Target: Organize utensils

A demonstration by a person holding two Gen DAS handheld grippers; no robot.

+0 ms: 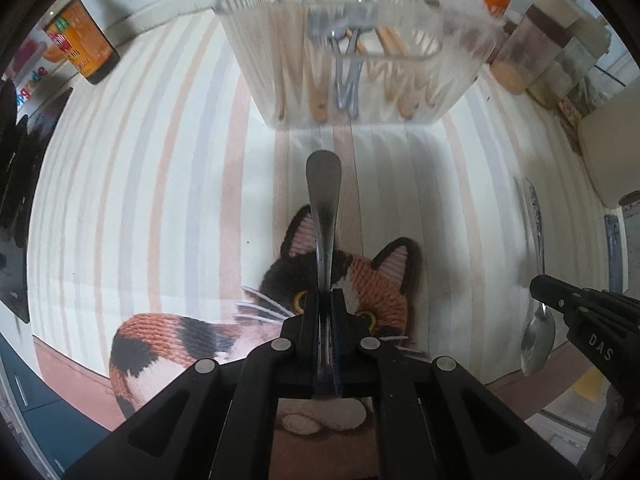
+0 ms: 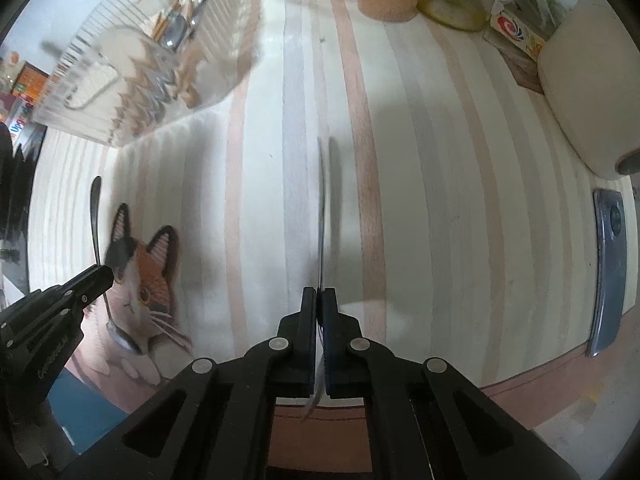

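My left gripper (image 1: 325, 300) is shut on a steel spoon (image 1: 322, 196), handle pointing forward toward the clear ribbed utensil box (image 1: 352, 52). The box holds forks and wooden-handled utensils. My right gripper (image 2: 319, 296) is shut on a second spoon (image 2: 321, 208), seen edge-on, handle forward above the striped mat. In the left wrist view the right gripper (image 1: 538, 284) holds that spoon (image 1: 538, 332), bowl hanging down. In the right wrist view the left gripper (image 2: 105, 270) holds its spoon (image 2: 96, 216), and the box (image 2: 152, 56) lies at the upper left.
A striped mat with a knitted cat picture (image 1: 344, 280) covers the table. Jars (image 1: 528, 48) and a carton stand behind the box on the right. An orange cup (image 1: 82, 44) stands at the far left. A white appliance (image 2: 584, 92) and a dark phone (image 2: 608, 268) lie on the right.
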